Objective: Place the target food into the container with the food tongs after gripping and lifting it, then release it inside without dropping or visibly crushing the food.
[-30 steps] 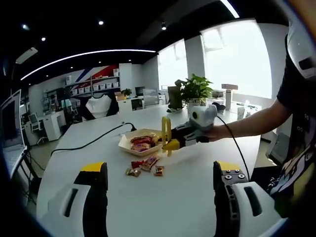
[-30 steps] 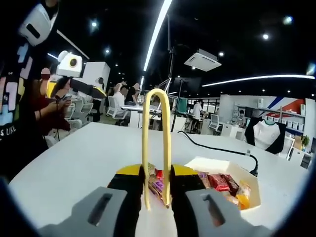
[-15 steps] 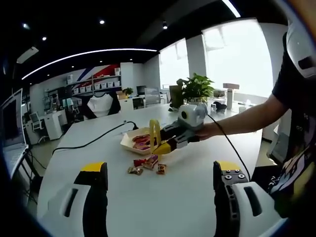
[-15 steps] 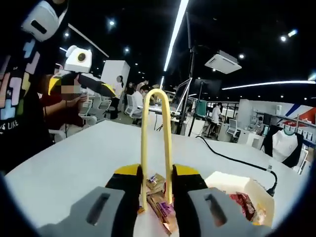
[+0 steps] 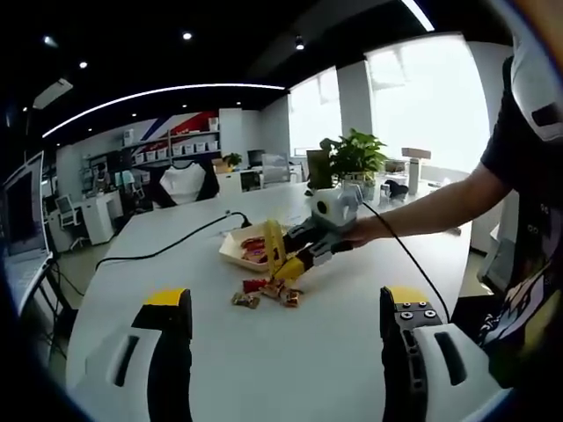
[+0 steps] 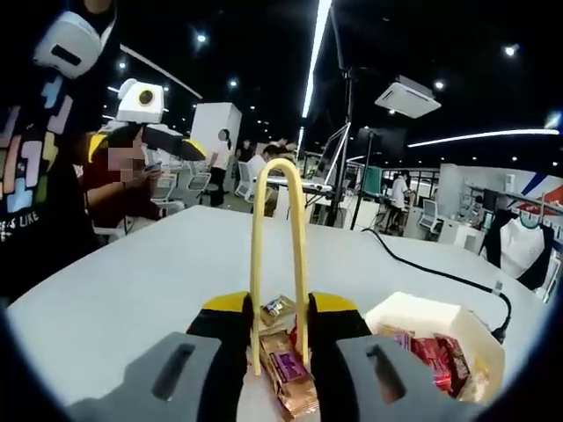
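Wrapped snack packets point(image 6: 283, 362), small and brown, red and purple, lie loose on the white desk point(image 6: 132, 290) right under the tips of the yellow plastic food tongs point(image 6: 278, 255).

The right gripper point(image 6: 278, 338) has its jaws clamped narrow on the tongs, which stand up as a tall loop in the right gripper view; I cannot tell whether the tong tips have caught a packet. The cream cardboard tray point(image 6: 420, 315), already holding red packets, sits just beside the loose ones, to their right in that view. The left gripper point(image 5: 280, 303) hangs well back with its jaws wide and empty, so the right one is far nearer the food.
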Demonstrator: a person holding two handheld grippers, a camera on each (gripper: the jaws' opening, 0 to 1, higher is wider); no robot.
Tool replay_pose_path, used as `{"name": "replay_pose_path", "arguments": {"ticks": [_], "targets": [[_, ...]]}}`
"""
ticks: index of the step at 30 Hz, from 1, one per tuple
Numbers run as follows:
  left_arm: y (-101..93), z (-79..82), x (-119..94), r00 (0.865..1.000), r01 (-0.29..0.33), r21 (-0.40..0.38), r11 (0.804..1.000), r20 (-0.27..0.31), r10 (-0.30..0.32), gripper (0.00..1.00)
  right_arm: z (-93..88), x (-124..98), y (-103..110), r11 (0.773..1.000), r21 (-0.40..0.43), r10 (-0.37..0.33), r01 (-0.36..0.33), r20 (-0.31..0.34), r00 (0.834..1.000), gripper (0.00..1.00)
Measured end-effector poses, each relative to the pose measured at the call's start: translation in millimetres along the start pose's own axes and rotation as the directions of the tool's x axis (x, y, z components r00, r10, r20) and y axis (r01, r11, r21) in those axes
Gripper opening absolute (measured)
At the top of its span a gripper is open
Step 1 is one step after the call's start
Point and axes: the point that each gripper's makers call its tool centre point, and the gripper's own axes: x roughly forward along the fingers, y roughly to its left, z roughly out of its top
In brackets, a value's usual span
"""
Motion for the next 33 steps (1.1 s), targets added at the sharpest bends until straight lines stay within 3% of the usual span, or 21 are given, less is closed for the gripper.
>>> {"name": "replay_pose_path", "arguments": {"ticks": [4,13,15,17,19,24,33], "targets": [[-0.6,-0.1,2.0,1.000,0.001,0.001,1.000,-0.003,-0.001,0.94,-2.9,1.2,2.8,1.000,0.005,0.003,-0.003,-0.009,1.000,0.20],[-0.7,-0.3,2.6,1.000,-0.001,0.002,1.000,-0.005,0.001,0.93,-3.1,-4.0,-3.5,0.996,0.041,-0.073,0.073,-0.016,0.997,0.15],[-1.4,0.4,2.8,1.000,0.002,0.002,1.000,-0.003,-0.002,0.93,3.0,-7.3,-5.6,0.980,0.172,-0.100,0.096,0.017,0.995,0.15],[-1.7,0.8,2.9,1.000,0.002,0.003,1.000,-0.001,-0.002,0.93,5.7,-14.1,-13.0,0.984,0.100,-0.146,0.144,0.006,0.989,0.15],[-1.5,0.8,3.3,1.000,0.000,-0.003,1.000,0.000,0.000,0.93,11.4,-19.1,-12.6,0.972,0.179,-0.163,0.155,0.029,0.986,0.15],[-5.7,9.1,5.5,1.000,0.012,0.009,1.000,0.023,-0.012,0.93,26.4,-34.1,-19.3,0.962,0.188,-0.214,0.196,0.080,0.974,0.16],[-17.4,6.9,8.3,0.999,0.036,0.017,0.999,0.023,-0.036,0.93,54.9,-44.9,-34.0,0.937,0.224,-0.299,0.267,0.123,0.946,0.16]]}}
